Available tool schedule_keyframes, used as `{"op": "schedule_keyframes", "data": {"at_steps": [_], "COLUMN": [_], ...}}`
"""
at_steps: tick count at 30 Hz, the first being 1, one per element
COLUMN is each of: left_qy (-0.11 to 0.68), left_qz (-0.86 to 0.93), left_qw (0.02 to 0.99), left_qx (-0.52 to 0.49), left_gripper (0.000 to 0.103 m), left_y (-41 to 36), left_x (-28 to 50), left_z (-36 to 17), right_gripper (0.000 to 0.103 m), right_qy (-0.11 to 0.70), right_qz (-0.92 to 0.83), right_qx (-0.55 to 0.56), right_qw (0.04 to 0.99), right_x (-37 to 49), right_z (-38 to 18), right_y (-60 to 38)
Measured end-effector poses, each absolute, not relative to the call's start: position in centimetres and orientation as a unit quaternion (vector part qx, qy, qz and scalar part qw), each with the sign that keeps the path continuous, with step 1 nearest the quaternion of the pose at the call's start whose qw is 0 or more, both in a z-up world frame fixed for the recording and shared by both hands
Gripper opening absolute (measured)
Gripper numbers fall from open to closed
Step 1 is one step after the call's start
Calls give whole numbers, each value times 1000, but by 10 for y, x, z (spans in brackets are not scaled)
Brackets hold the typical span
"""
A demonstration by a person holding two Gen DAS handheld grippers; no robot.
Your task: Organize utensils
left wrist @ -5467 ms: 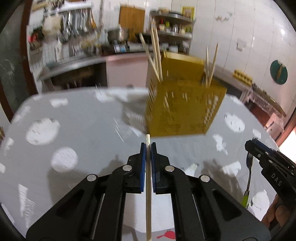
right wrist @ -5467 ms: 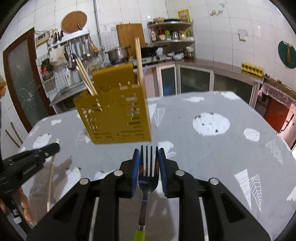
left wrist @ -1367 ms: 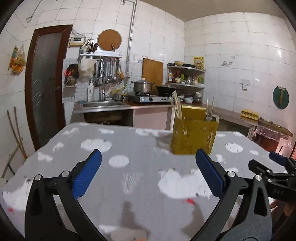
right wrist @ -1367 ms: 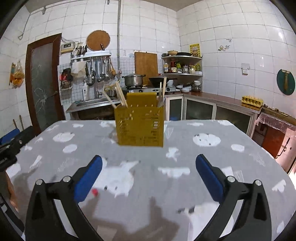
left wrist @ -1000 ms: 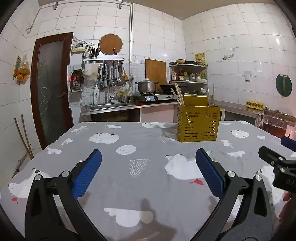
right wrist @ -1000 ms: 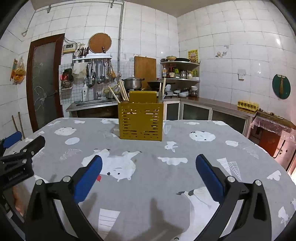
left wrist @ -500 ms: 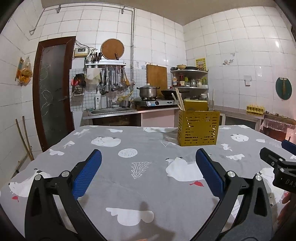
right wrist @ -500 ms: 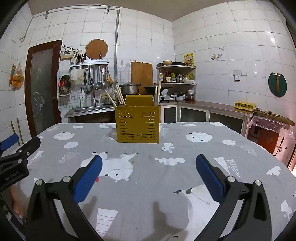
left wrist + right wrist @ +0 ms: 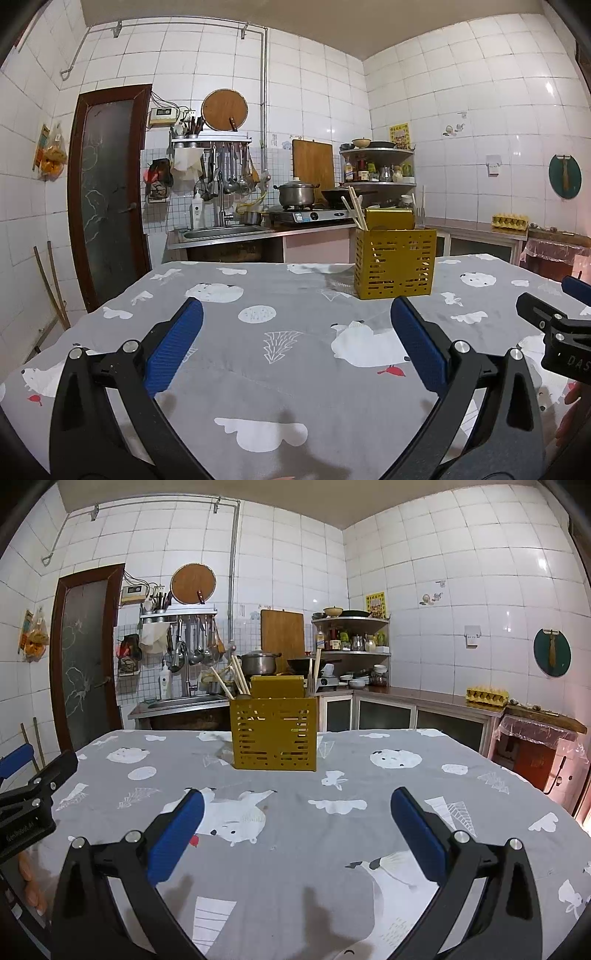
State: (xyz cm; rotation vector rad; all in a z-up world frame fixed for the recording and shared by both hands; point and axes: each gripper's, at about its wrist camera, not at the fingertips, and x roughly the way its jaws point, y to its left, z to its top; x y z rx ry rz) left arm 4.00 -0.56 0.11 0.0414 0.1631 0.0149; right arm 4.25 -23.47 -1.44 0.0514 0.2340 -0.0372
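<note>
Both the left gripper [image 9: 295, 325] and the right gripper [image 9: 297, 812] are held wide apart, empty, before the yellow holder [image 9: 273, 733]; its contents are half hidden.

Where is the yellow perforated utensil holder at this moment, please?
The yellow perforated utensil holder stands upright on the grey patterned tablecloth at the far side: centre in the right wrist view, right of centre in the left's.

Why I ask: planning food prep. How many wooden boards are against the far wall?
2. A round board hangs above the utensil rack; a rectangular board stands behind the pot. Others may be hidden.
</note>
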Motion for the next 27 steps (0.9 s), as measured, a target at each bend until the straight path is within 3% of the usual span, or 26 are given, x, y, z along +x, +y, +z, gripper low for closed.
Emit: {"op": "schedule_keyframes", "data": {"at_steps": [27], "left_qy": [90], "left_qz": [8], "left_qw": [995], "left_qx": [31], "left_gripper": [98], "left_y": [-7], "left_x": [43], "left_z": [-1], "right_gripper": [99], "right_qy": [115], "right_qz": [-18], "right_qx": [28], "right_qw": [993], "right_x": [42], "right_z": [-13], "right_y": [-236]}}
